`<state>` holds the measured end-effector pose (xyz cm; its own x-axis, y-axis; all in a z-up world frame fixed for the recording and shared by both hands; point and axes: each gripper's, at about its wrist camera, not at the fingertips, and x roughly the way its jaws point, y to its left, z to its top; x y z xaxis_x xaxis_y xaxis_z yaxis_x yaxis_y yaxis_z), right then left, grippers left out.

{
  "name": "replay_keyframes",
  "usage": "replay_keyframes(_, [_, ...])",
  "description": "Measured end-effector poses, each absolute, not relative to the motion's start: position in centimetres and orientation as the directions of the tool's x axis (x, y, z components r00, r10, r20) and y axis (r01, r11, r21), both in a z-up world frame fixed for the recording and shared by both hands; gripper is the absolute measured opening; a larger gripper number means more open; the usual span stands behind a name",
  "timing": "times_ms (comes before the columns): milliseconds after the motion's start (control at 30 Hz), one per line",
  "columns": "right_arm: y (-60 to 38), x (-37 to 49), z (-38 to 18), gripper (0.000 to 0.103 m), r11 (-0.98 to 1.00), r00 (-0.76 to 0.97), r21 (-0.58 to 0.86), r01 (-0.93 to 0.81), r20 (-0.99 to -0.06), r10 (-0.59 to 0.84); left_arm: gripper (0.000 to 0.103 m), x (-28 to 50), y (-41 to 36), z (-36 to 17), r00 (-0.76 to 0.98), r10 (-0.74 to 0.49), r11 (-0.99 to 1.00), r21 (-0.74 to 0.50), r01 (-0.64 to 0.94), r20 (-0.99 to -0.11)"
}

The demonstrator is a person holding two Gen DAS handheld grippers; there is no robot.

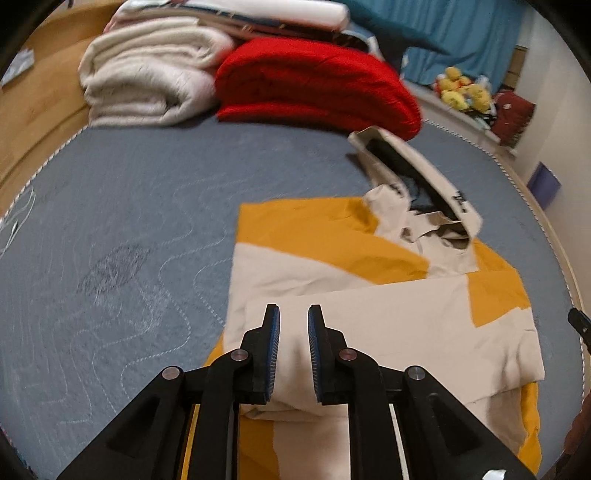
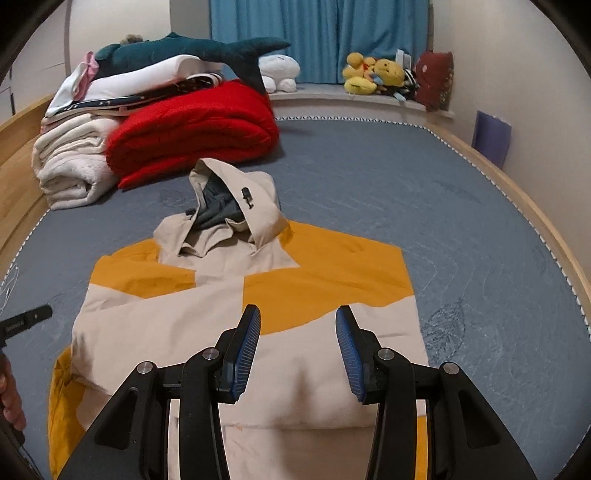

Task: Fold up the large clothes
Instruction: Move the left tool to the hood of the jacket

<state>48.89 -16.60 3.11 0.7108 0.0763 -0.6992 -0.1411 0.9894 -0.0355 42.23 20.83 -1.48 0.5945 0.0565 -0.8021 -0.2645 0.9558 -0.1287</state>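
Mid-fold: jacket [image 2: 236,332] lies flat on the bed [image 2: 406,192], sleeves already crossed over the chest, hood [image 2: 236,199] toward the far end. Left gripper [image 1: 294,314] slightly parted, right gripper [image 2: 298,317] spread wide, both empty over the near hem. Next move probably needs gripping the hem and carrying it hoodward (judgement). Red blanket [image 2: 192,129], towels [image 2: 70,166], blue curtain [image 2: 317,37] behind.

Bedroom clutter on and behind a grey mattress [image 2: 406,192].
Red blanket [image 2: 192,129] folded beside cream blanket [image 2: 70,166]; plush shark [image 2: 192,48] atop stacked pillows; yellow plush toys [image 2: 373,74] on sill; blue curtain [image 2: 321,33] behind.
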Motion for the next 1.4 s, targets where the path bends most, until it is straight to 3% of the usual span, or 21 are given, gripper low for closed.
replay_keyframes(333, [-17.6, 48.0, 3.6, 0.044, 0.989, 0.696, -0.032, -0.143, -0.714, 0.078, 0.028, 42.0, 18.3, -0.9, 0.658, 0.061, 0.970, -0.111, -0.216, -0.751])
replay_keyframes(733, [-18.5, 48.6, 4.7, 0.044, 0.986, 0.700, -0.012, -0.166, -0.706, 0.109, 0.028, 42.3, 15.8, -2.4, 0.690, 0.160, 0.980, 0.032, -0.194, -0.706])
replay_keyframes(1000, [-20.4, 49.7, 5.5, 0.044, 0.988, 0.687, -0.005, -0.151, -0.719, 0.102, 0.027, 43.1, 15.4, -2.5, 0.682, 0.066, 0.988, -0.047, -0.146, -0.728])
replay_keyframes(1300, [-23.0, 50.9, 5.3, 0.033, 0.994, 0.658, -0.008, -0.106, -0.750, 0.065, 0.016, 50.7, 16.2, 0.2, 0.677, -0.013, 0.981, -0.139, -0.133, -0.736])
replay_keyframes(1400, [-23.3, 51.1, 5.2, 0.016, 0.993, 0.657, -0.029, -0.113, -0.752, 0.053, 0.015, 56.1, 16.6, 1.2, 0.690, -0.033, 0.982, -0.152, -0.113, -0.723])
